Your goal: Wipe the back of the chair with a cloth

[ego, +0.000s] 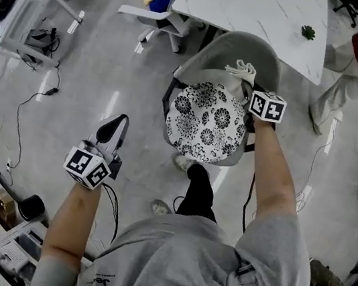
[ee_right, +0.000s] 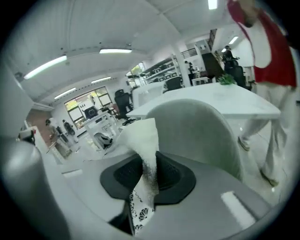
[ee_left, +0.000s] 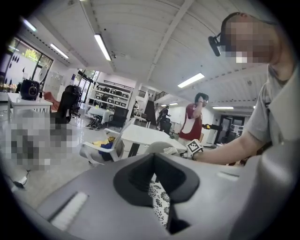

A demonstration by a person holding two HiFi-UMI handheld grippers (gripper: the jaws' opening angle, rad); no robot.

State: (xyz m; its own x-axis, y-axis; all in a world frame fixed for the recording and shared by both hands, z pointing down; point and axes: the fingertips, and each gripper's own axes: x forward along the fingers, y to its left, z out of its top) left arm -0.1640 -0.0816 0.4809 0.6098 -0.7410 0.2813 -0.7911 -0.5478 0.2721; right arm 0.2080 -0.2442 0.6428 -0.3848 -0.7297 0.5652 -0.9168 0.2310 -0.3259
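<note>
While a table crowds the chair, cloth meets its back.

Grey T-shirt, black trousers (short sleeves)

Grey chair, floral seat
At frame centre the chair back is grey, its cushion black-and-white floral; the cloth is white, the worktop pale marble.
</note>
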